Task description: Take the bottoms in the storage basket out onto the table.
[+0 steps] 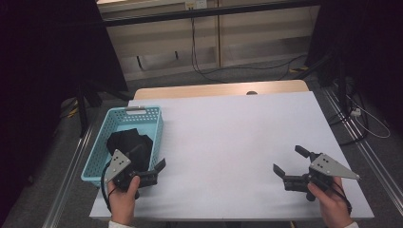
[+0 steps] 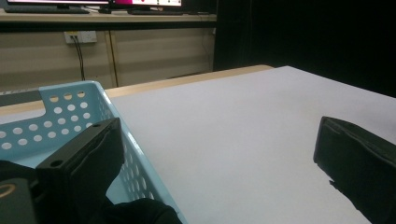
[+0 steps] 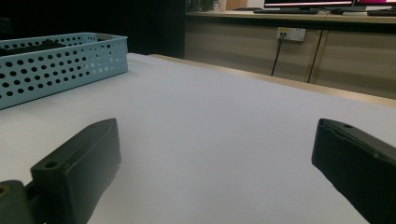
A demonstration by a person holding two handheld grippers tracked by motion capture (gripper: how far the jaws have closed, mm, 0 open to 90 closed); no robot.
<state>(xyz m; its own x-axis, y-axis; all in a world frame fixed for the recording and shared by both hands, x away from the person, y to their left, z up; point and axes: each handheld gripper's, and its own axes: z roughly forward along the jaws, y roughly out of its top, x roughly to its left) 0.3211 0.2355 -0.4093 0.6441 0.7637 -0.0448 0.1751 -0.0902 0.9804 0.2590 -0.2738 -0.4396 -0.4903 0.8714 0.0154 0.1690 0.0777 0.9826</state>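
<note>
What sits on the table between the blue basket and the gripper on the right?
Nothing: the high view shows bare white table between the basket and the right gripper.

dark cloth in blue basket partly hidden by left tongs, its shape unclear

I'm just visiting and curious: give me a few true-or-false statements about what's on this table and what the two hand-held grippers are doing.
1. The blue basket holds something black. True.
2. The left hand-held gripper is clamped on the basket's rim. False: its jaws stand open, one over the basket, one over the table.
3. The right hand-held gripper holds nothing. True: its jaws are open over bare table.
4. The basket sits at the table's right side. False: it is at the left.
</note>
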